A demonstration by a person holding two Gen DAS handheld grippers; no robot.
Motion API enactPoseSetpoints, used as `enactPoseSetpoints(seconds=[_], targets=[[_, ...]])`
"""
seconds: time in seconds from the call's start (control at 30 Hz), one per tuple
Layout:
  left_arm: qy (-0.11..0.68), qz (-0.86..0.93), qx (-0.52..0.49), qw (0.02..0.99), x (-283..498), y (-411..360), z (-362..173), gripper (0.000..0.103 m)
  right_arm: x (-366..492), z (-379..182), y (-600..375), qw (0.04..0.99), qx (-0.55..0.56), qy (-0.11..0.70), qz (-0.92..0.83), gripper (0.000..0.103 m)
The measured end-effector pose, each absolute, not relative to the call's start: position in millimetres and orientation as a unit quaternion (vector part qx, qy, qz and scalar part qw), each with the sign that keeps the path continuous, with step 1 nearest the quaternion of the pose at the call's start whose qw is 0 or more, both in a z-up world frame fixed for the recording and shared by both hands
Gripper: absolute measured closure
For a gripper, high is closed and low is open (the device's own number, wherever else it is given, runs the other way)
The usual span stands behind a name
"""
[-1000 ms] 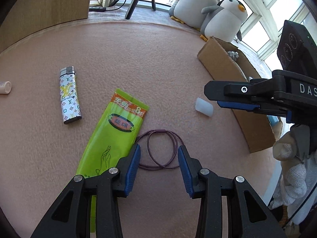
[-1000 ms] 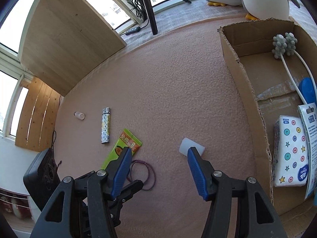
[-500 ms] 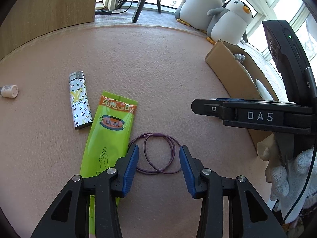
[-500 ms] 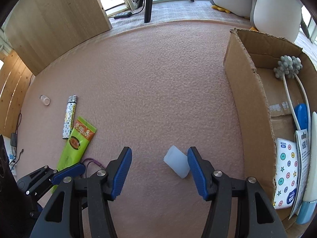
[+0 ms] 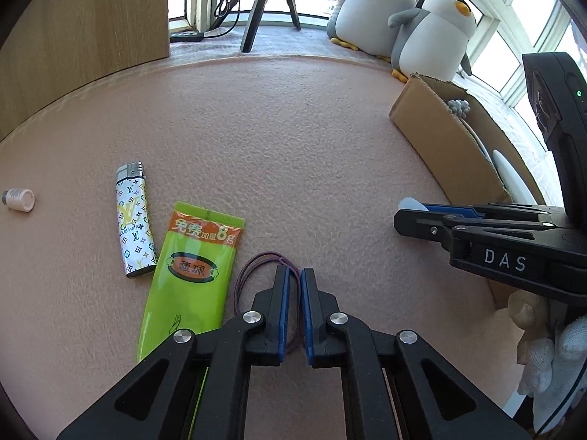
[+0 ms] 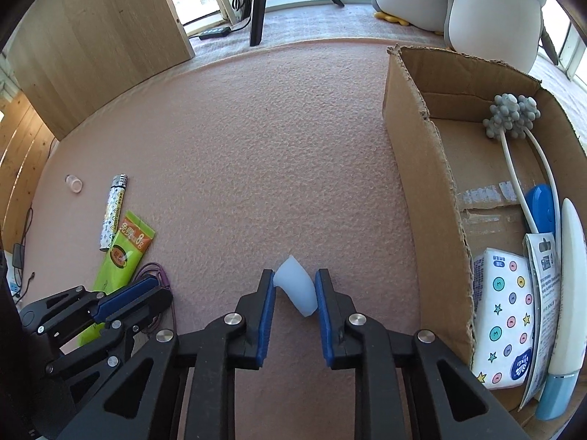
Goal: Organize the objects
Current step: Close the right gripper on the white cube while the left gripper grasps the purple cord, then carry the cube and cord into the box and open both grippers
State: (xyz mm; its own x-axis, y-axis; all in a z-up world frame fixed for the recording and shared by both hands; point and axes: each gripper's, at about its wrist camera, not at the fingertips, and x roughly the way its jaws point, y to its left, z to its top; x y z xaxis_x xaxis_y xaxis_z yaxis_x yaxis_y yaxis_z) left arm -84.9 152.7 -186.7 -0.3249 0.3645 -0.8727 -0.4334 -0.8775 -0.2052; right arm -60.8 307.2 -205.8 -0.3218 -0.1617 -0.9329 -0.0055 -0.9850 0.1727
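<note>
The pink mat lies broad and bare through its middle, bounded at the far left by a wooden panel and on the right by the wall of a cardboard box; a lighter, a green packet and a small bottle sit close together on the left; the left gripper has its fingers nearly closed, pinching a strand of the purple hair tie just beside the packet; the right gripper has its fingers clamped on a pale translucent cap, near the box wall; inside the box lie a tissue pack and other items.
</note>
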Motion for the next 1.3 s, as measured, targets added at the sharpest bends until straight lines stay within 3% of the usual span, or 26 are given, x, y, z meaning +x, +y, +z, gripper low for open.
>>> enactPoseSetpoints(seconds=[0.3, 0.7, 1.0, 1.3], targets=[[-0.028, 0.815, -0.530, 0.234, -77.2, 132.0, -174.0, 0.101, -43.6, -185.6, 318.2, 0.071, 0.558, -0.097, -0.821, 0.087], [-0.082, 0.840, -0.476, 0.248, -55.5, 125.1, -106.8, 0.101, 10.4, -122.9, 365.9, 0.085, 0.488, -0.131, -0.859, 0.087], [-0.083, 0.835, -0.441, 0.318, -55.1, 208.6, -70.1, 0.101, 33.6, -109.5, 434.7, 0.032, 0.469, -0.140, -0.871, 0.087], [-0.046, 0.815, -0.452, 0.359, -66.2, 308.5, -75.0, 0.101, 39.1, -108.7, 456.8, 0.026, 0.460, -0.153, -0.874, 0.087]])
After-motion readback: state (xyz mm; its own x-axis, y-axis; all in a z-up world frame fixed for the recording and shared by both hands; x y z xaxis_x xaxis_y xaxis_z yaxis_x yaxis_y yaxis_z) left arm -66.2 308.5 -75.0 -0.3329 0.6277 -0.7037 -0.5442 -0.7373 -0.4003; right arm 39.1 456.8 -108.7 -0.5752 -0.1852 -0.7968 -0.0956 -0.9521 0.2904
